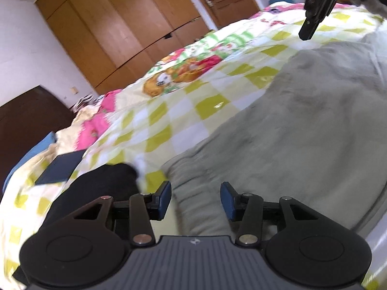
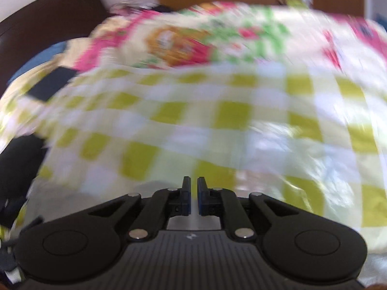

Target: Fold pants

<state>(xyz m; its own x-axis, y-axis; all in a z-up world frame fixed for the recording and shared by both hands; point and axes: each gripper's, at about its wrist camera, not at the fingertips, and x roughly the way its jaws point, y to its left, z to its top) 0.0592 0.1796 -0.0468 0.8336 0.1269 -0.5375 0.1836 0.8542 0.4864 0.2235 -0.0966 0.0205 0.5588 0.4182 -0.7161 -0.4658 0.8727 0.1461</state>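
Grey, soft-looking pants (image 1: 302, 125) lie spread over the right half of the left wrist view, on a bed covered by a checked sheet (image 1: 169, 120) of yellow-green and white squares with a cartoon print further back. The left gripper (image 1: 196, 199) hangs low over the near edge of the pants, its jaws standing partly apart with bunched grey cloth showing in the gap; the blue pads (image 1: 165, 199) do not press on it. To the left of this gripper lies a black garment (image 1: 106, 186), and beyond that a dark flat rectangle (image 1: 60, 169) rests on the sheet. At the top right the right gripper (image 1: 312, 21) reaches in from above, over the far end of the pants; from here its grip cannot be made out. Wooden wardrobe doors (image 1: 116, 24) and a dark headboard (image 1: 26, 120) stand behind the bed.

The right wrist view is heavily blurred. The right gripper (image 2: 193, 198) has its jaws nearly closed, a thin slit left between the pads, and nothing can be seen held in them. Ahead lies the checked sheet (image 2: 217, 120). A pale grey patch of the pants (image 2: 72, 195) shows just left of the fingers, near the bottom, too smeared to say more.
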